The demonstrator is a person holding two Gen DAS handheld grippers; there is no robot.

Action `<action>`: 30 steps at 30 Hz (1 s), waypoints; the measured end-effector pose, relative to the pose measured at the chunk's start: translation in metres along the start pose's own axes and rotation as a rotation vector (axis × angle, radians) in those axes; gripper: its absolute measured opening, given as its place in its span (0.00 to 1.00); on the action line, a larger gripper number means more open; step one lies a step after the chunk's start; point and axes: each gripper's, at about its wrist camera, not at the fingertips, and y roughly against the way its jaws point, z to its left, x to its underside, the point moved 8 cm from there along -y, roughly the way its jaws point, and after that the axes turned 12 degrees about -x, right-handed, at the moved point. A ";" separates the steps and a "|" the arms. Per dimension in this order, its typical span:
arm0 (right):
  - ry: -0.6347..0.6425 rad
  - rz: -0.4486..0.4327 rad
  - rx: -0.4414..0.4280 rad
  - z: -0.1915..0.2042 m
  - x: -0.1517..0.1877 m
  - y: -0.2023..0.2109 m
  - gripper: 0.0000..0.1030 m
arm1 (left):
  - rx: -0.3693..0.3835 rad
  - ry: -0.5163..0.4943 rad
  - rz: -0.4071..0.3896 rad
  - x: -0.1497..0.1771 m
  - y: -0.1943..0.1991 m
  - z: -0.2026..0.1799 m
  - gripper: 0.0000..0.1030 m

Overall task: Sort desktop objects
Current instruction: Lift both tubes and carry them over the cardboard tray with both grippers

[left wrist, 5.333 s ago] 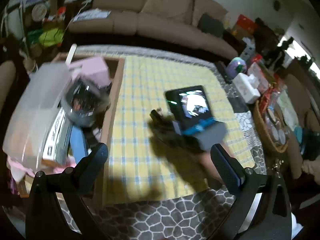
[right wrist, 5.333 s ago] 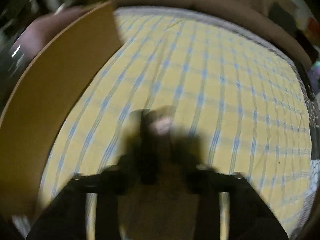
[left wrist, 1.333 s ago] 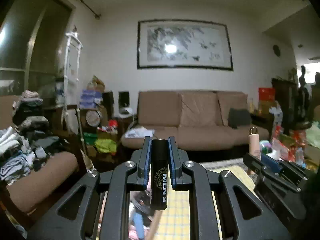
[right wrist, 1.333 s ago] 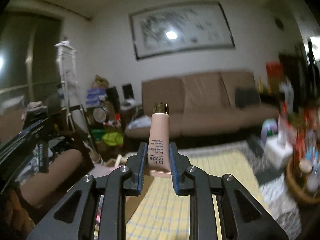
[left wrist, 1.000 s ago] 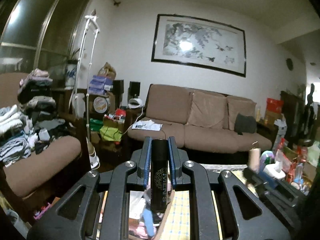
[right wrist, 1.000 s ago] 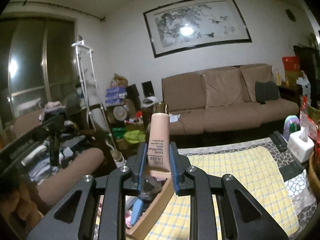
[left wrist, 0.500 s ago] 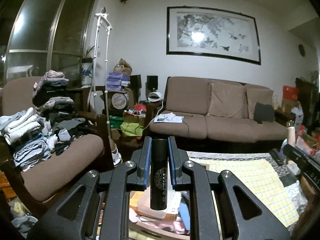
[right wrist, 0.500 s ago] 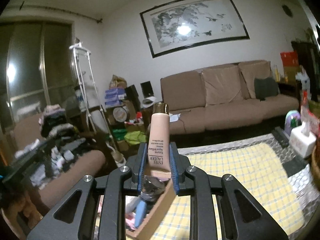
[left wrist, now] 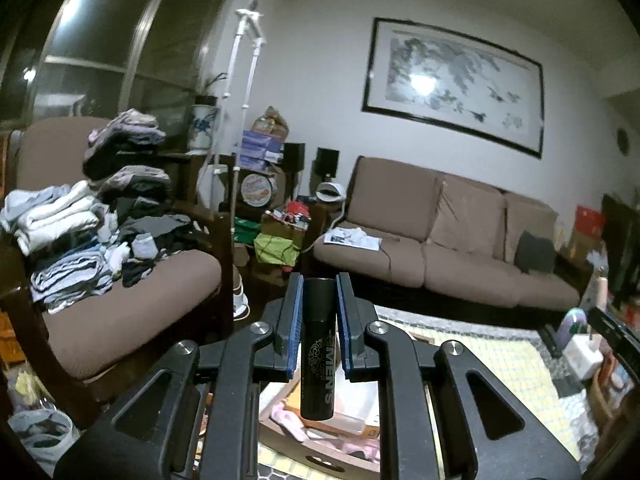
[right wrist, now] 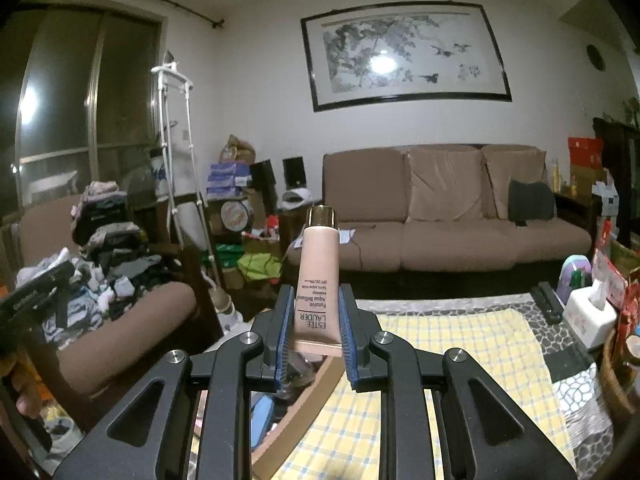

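Left gripper [left wrist: 318,320] squeezed tight on a black tube [left wrist: 318,344], up in the air over the wooden tray [left wrist: 320,450]. Right gripper [right wrist: 315,328] squeezed on a pink tube [right wrist: 318,280], above the tray's edge [right wrist: 304,400]. Best lowered slowly, one at a time, then let go. Free spot probably there; hard to see.

A brown sofa [right wrist: 456,220] stands at the far wall under a framed painting [right wrist: 404,56]. On the left, an armchair [left wrist: 132,292] bears stacked clothes [left wrist: 92,216]. A white tissue box [right wrist: 588,316] sits near right, beside the yellow checked cloth [right wrist: 460,364].
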 end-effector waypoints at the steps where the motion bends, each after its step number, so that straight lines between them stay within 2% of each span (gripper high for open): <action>1: -0.010 -0.005 -0.003 0.000 0.000 0.000 0.21 | 0.000 0.014 0.006 0.000 -0.002 0.006 0.14; 6: -0.032 0.019 -0.018 0.004 0.010 -0.012 0.21 | 0.027 0.062 0.060 0.007 -0.013 0.025 0.14; 9: -0.015 0.069 -0.024 0.013 0.020 -0.027 0.21 | 0.118 0.149 0.135 0.014 -0.023 0.031 0.14; 11: -0.001 0.083 -0.059 0.022 0.026 -0.034 0.21 | 0.178 0.220 0.193 0.020 -0.032 0.037 0.14; 14: 0.025 0.136 -0.086 0.035 0.037 -0.049 0.21 | 0.165 0.252 0.238 0.030 -0.047 0.045 0.14; 16: -0.050 0.128 -0.269 0.049 0.043 -0.053 0.21 | 0.154 0.247 0.263 0.036 -0.053 0.047 0.14; 19: -0.140 0.123 -0.400 0.051 0.059 -0.061 0.21 | 0.164 0.236 0.237 0.036 -0.054 0.049 0.14; 20: -0.173 0.153 -0.402 0.047 0.066 -0.069 0.21 | 0.150 0.215 0.206 0.036 -0.055 0.049 0.14; 21: -0.212 0.188 -0.368 0.039 0.074 -0.079 0.21 | 0.141 0.201 0.193 0.036 -0.058 0.049 0.14; 22: -0.246 0.205 -0.356 0.033 0.078 -0.085 0.21 | 0.157 0.200 0.191 0.039 -0.062 0.046 0.14; 23: -0.277 0.210 -0.377 0.030 0.080 -0.089 0.21 | 0.229 0.241 0.216 0.044 -0.071 0.042 0.14; 24: -0.302 0.207 -0.408 0.026 0.083 -0.090 0.21 | 0.299 0.309 0.278 0.052 -0.084 0.040 0.14; 25: -0.317 0.212 -0.413 0.021 0.085 -0.092 0.21 | 0.322 0.365 0.338 0.060 -0.095 0.039 0.14; 27: -0.368 0.228 -0.400 0.009 0.091 -0.098 0.21 | 0.302 0.395 0.384 0.068 -0.109 0.040 0.14; 28: -0.391 0.229 -0.389 0.005 0.093 -0.102 0.21 | 0.265 0.386 0.390 0.070 -0.114 0.039 0.14; 30: -0.425 0.239 -0.361 -0.004 0.099 -0.107 0.21 | 0.252 0.372 0.399 0.071 -0.119 0.035 0.14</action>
